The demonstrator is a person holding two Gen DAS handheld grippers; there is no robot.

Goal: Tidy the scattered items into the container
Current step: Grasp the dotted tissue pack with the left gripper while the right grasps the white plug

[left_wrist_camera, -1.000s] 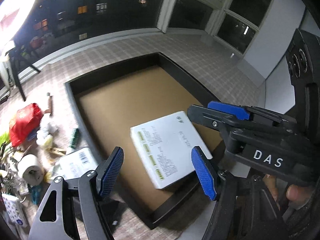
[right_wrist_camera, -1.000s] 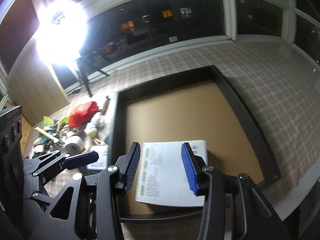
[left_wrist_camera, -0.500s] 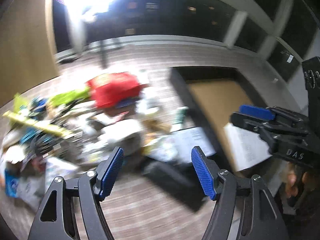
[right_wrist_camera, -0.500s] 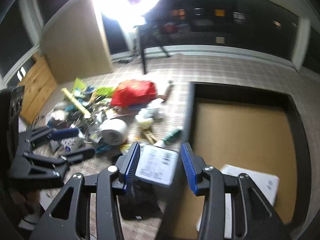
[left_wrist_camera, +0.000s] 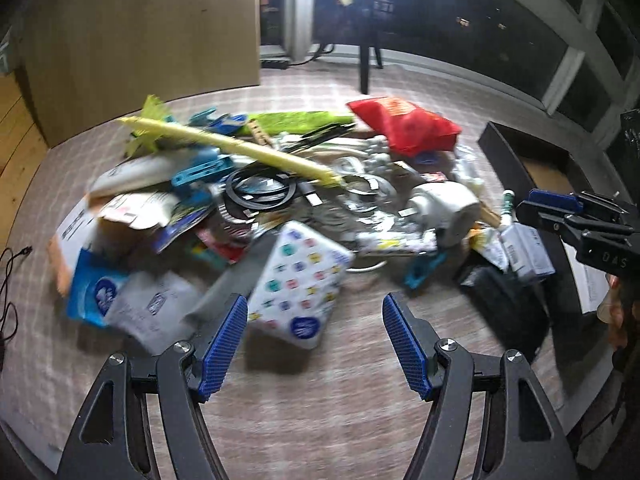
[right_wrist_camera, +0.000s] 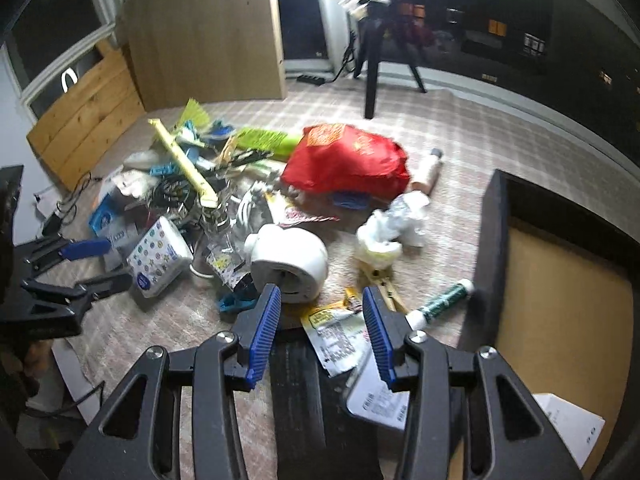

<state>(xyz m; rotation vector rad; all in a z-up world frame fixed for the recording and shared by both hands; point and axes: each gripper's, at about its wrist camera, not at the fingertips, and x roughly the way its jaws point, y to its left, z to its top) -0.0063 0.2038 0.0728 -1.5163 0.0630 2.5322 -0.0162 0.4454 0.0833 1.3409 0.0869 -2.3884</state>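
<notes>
Left gripper hovering over clutter pile, fingers apart, nothing between them; patterned tissue pack just ahead of the fingertips. Right gripper low over near edge of pile, fingers apart, empty; yellow-white sachet lying under the gap, tape roll just beyond. Red bag farther back, green-labelled tube lying against container wall. Black container at right on plaid-covered desk, brown floor, white box inside at near corner. Left view motion-blurred, small items hard to identify
</notes>
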